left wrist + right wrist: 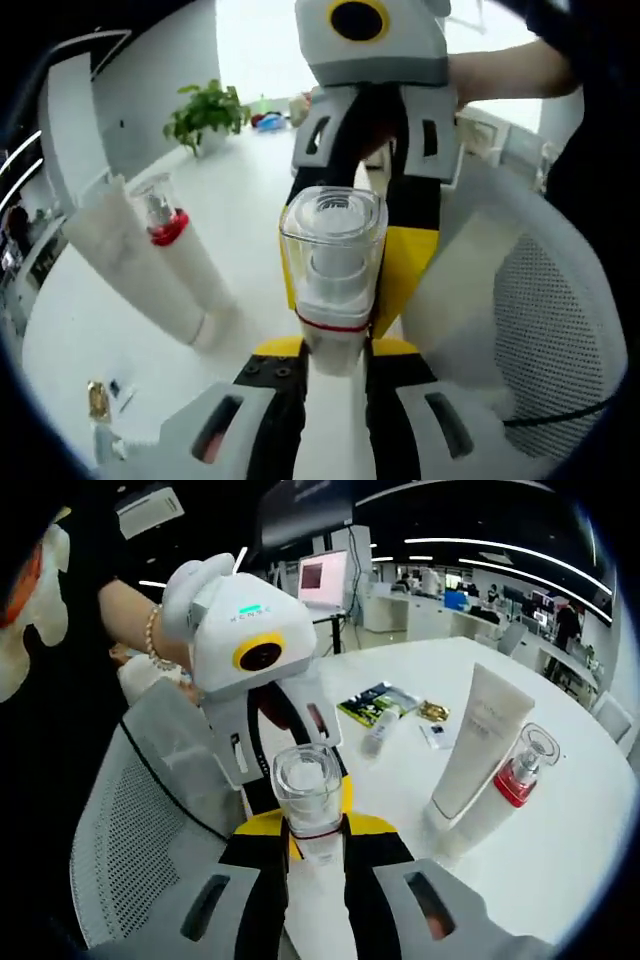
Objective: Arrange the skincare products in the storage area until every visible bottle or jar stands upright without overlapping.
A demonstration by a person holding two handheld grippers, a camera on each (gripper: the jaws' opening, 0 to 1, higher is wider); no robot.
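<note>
A white pump bottle (330,300) with a clear cap and a red band stands upright between the two grippers, which face each other. My left gripper (337,350) is shut on its white body. My right gripper (318,835) grips the same bottle (308,800) from the opposite side, its yellow-tipped jaws flanking it. On the white table, a white tube (480,735) stands on its cap. A second bottle (515,775) with a red collar leans against that tube. The same pair sits in the left gripper view, tube (135,270) and bottle (165,220).
A white mesh chair (140,830) (550,320) stands just beside the held bottle. Beyond lie a small white tube (380,730), a gold jar (433,711), a sachet (437,736) and a dark packet (372,702). A potted plant (205,115) stands far off. A person's arm (500,70) holds each gripper.
</note>
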